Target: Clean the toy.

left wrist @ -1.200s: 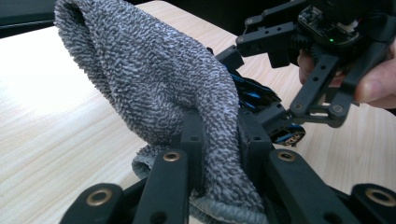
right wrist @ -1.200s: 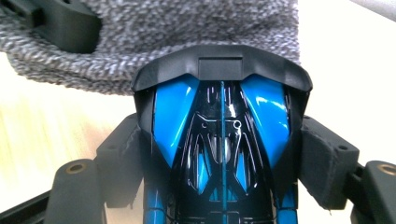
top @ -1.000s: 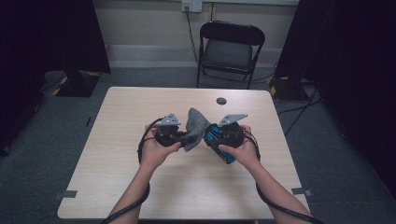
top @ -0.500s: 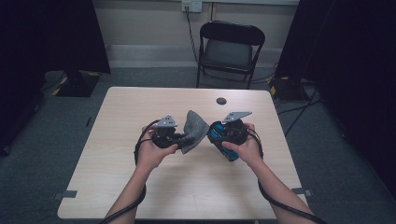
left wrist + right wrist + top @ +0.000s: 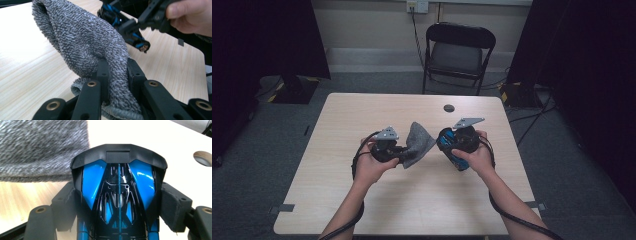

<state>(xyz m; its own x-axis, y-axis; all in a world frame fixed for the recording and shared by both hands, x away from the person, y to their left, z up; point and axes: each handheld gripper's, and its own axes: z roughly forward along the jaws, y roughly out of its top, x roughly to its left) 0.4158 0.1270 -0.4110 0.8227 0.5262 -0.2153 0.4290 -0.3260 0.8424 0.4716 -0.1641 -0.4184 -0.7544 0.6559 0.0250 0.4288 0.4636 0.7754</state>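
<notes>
So, quick rundown:
Left gripper (image 5: 404, 152): fingers clenched on the grey cloth (image 5: 418, 145), mid-bench.
Right gripper (image 5: 447, 145): fingers clamped around the blue toy car (image 5: 451, 150), just beside the cloth.
Bench (image 5: 362, 210): bare all around the cloth, edges well apart.

place: recording lab | cues: bare table (image 5: 362, 200), folding chair (image 5: 459, 55), black curtains (image 5: 262, 40) (cables on grey carpet)

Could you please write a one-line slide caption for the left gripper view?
Left tool shut on a grey towel above the table, facing the blue-and-black toy car in the other hand.
</notes>
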